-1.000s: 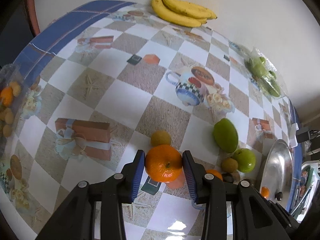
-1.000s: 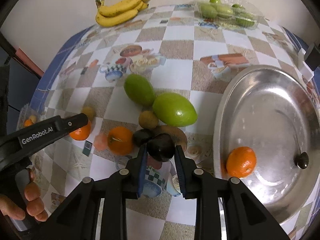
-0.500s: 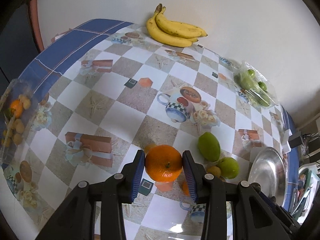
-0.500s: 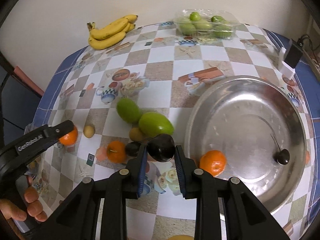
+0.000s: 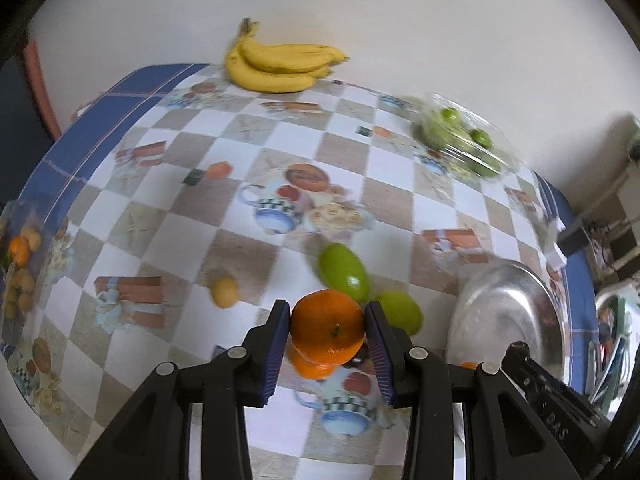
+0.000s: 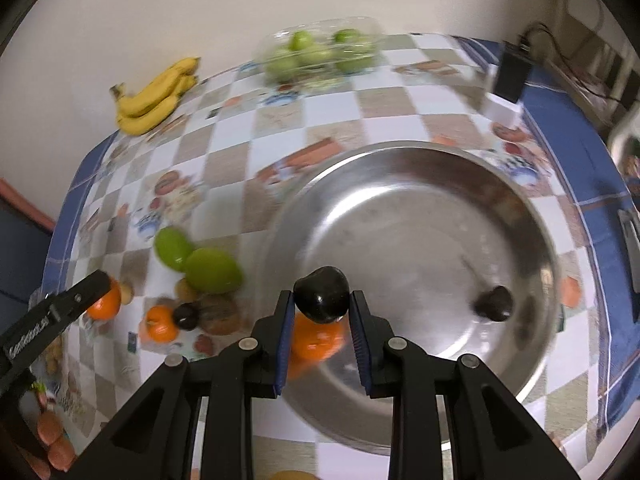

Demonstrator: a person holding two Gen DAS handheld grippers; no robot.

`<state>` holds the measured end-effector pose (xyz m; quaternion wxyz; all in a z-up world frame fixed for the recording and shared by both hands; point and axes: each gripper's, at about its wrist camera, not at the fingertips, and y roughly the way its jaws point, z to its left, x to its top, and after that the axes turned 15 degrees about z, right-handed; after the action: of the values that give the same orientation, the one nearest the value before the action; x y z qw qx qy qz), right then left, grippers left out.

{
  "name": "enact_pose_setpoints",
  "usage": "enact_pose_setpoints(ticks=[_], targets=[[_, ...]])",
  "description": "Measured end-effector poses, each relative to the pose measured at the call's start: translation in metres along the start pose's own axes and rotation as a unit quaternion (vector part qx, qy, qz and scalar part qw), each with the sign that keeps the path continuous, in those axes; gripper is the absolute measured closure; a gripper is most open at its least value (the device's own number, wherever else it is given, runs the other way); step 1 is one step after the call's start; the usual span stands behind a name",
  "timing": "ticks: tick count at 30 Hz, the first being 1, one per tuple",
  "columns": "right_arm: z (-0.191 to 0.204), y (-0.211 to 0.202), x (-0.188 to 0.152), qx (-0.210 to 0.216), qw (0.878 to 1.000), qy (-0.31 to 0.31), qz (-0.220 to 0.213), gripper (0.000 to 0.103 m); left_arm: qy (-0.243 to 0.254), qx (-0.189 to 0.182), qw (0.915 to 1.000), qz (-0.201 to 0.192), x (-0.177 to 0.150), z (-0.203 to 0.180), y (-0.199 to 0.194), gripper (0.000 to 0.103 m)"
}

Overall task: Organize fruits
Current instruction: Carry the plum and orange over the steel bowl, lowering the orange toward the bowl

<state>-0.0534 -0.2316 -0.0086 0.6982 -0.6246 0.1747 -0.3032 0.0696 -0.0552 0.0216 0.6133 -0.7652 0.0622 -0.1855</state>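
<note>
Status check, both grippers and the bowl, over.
Left gripper shut on orange. Right gripper shut on dark plum, above steel bowl. Nothing blocking.

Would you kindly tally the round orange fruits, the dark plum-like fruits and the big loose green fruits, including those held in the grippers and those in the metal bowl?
Round orange fruits: 3
Dark plum-like fruits: 3
Big loose green fruits: 2
Total: 8

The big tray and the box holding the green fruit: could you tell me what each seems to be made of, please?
The tray looks like bare metal, likely steel: silver-grey with a brushed sheen and soft reflections. The box looks like thin clear plastic: the green fruit shows through it, with glossy highlights on its lid.
</note>
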Motion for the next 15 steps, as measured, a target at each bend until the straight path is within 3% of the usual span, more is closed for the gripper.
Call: enact_pose_setpoints(ticks=[15], targets=[[-0.08, -0.014, 0.0, -0.021, 0.995, 0.096, -0.021, 0.074, 0.138, -0.022, 0.9901, -0.007, -0.021, -0.1, 0.013, 0.062]])
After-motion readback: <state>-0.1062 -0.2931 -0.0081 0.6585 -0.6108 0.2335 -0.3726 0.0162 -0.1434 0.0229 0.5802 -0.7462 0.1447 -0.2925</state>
